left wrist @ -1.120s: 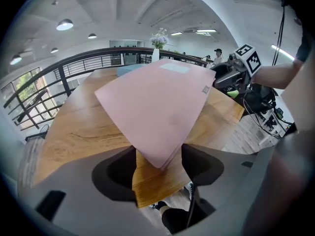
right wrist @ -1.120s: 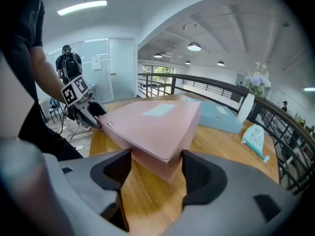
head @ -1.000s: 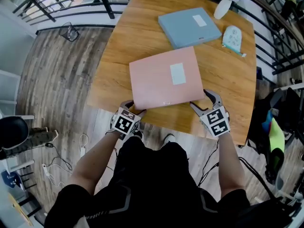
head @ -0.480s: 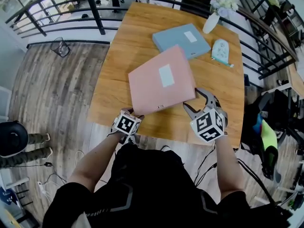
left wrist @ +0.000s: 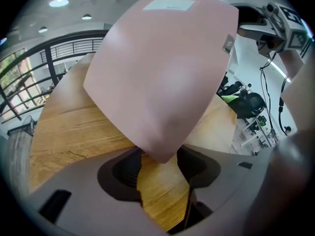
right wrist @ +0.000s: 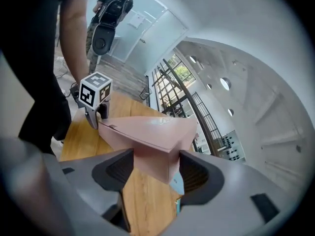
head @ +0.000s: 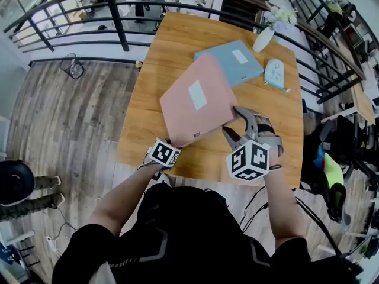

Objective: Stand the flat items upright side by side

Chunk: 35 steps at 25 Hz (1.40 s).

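While pink box tilts | blue box flat | vase: flowers

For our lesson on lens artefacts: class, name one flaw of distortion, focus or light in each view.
Head view: the wide lens bows the railing and the table edges into curves. Left gripper view: the pink box, close to the lens, looks soft and featureless, and the corners go black. Right gripper view: black corners again; bright windows leave the person's arm nearly a silhouette.

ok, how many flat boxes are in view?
2. The pink box is tipped up in front; the blue box lies flat behind it, one corner covered by the pink one. No others show.
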### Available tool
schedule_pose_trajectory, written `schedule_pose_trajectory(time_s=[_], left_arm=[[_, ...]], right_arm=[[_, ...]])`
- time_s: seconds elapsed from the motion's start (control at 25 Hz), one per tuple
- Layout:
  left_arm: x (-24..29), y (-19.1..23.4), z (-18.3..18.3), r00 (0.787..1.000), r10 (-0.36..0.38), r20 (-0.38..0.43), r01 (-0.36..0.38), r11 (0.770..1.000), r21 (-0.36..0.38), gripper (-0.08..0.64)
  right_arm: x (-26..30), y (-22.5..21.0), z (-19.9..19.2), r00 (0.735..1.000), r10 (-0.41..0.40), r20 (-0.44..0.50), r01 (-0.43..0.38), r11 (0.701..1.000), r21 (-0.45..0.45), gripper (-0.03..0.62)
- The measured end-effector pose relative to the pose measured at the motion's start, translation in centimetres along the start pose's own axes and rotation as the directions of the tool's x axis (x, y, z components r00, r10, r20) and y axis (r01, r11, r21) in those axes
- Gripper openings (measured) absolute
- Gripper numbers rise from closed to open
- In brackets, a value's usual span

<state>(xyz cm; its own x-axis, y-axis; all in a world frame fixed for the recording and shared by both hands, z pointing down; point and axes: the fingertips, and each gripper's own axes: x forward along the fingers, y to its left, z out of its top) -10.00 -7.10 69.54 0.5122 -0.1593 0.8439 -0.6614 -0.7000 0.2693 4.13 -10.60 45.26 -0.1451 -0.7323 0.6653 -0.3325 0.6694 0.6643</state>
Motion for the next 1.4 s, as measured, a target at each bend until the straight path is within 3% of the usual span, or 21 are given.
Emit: schedule_pose_trajectory(time_s=[0.28,0.72,0.88,1.12,1.4], left_arm=[[0.4,2.9,-0.3,1.0,0.002,0.002,-0.002,0.999,-0.045,0.245],[-0.6,5.8,0.3,0.995,-0.092,0.039,0.096,0.99,-0.108,0.22],[-0.6,6.6,0.4,0.992,-0.129,0.011,0.129,0.99,-0.063,0.209],[0.5,7.1,2.7,0.99,-0.142,-0.011,0.142,0.99,0.01,0.225],[-0.3,6.7,8.4,0.985,-0.117,0.126,0.109,0.992,0.068,0.19]], right_arm=[[1.2,0.0,5.6,0.999,-0.038,-0.004,0.037,0.983,-0.183,0.289],[3.5,-1.3,12.3,0.996,-0.041,-0.073,0.016,0.949,-0.316,0.284],[3.4,-0.9,14.2,0.997,-0.039,-0.059,0.018,0.946,-0.323,0.279],[3.2,-2.0,13.8,0.995,-0.045,-0.085,0.02,0.963,-0.269,0.261],[5.4,-2.2,14.7,0.999,-0.007,-0.04,-0.006,0.948,-0.318,0.221]])
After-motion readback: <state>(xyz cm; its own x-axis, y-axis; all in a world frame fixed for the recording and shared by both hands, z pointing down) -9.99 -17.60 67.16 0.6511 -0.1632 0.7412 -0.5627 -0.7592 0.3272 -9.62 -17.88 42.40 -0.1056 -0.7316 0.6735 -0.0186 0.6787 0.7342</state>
